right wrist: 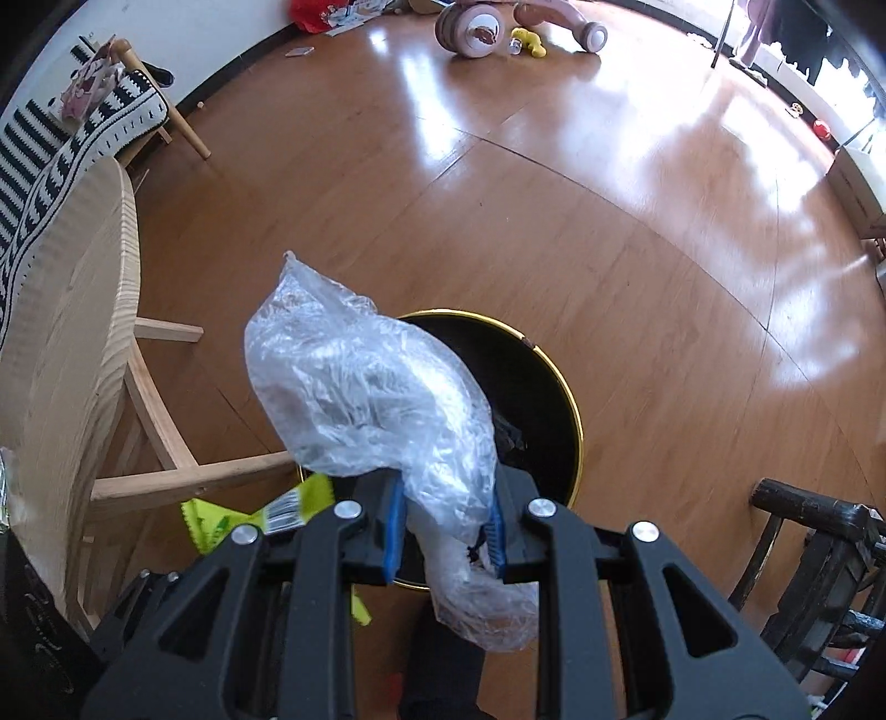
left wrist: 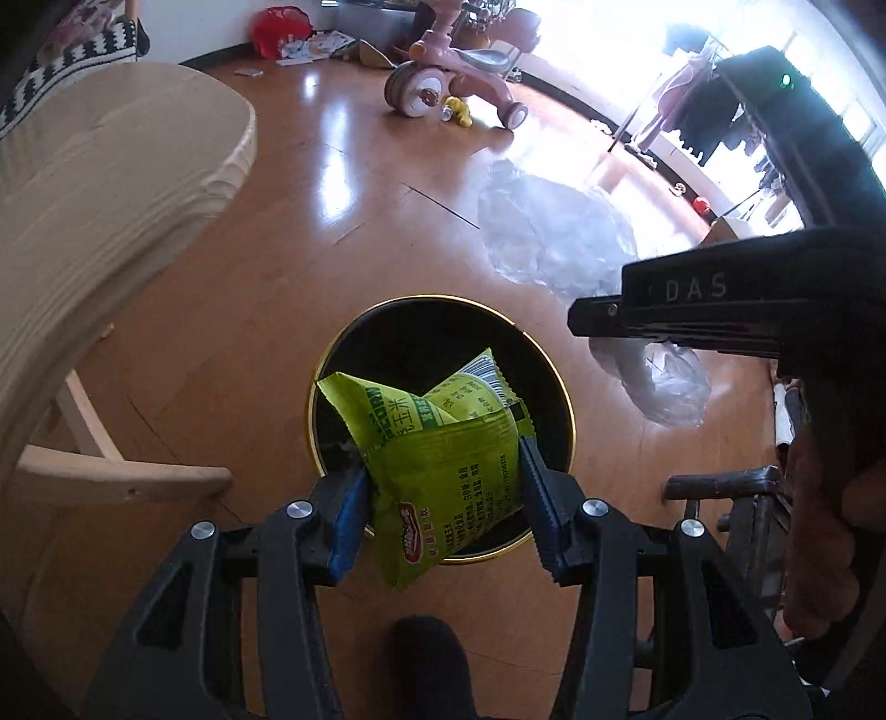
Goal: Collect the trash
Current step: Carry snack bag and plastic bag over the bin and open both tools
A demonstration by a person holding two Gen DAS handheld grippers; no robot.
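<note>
Left gripper (left wrist: pixel 443 493): jaws clamped on green snack wrapper (left wrist: pixel 443 443), blue pads pressing both sides of its lower half. Wrapper hangs directly over the open mouth of the bin (left wrist: pixel 554 376), upper corner and barcode end pointing away from the camera.

Right gripper (right wrist: pixel 446 526): jaws pinched tight on clear plastic bag (right wrist: pixel 365 393). Bag is crumpled; the bulk billows above the pads, a tail trails below them toward the camera. In the right wrist view the bag overlaps the left part of the bin (right wrist: pixel 554 399) rim, so it sits above or just beside the opening; exact offset cannot be told.

Bin: round, black inside, gold rim, standing on wood floor (left wrist: pixel 277 277). Interior mostly dark; contents not readable.

Cross-views: right gripper body (left wrist: pixel 692 315) enters the left wrist view from the right, with the bag (left wrist: pixel 554 232) showing behind it. Wrapper edge (right wrist: pixel 266 515) shows at lower left of the right wrist view.

Surroundings: pale wooden chair (left wrist: pixel 111 221) left of bin; dark chair (right wrist: pixel 819 554) at right. Pink ride-on toy (left wrist: pixel 454 77) and a yellow toy (left wrist: pixel 459 111) far across the floor, red bag (left wrist: pixel 279 27) by the wall. 2 grippers, 2 items, both held.
</note>
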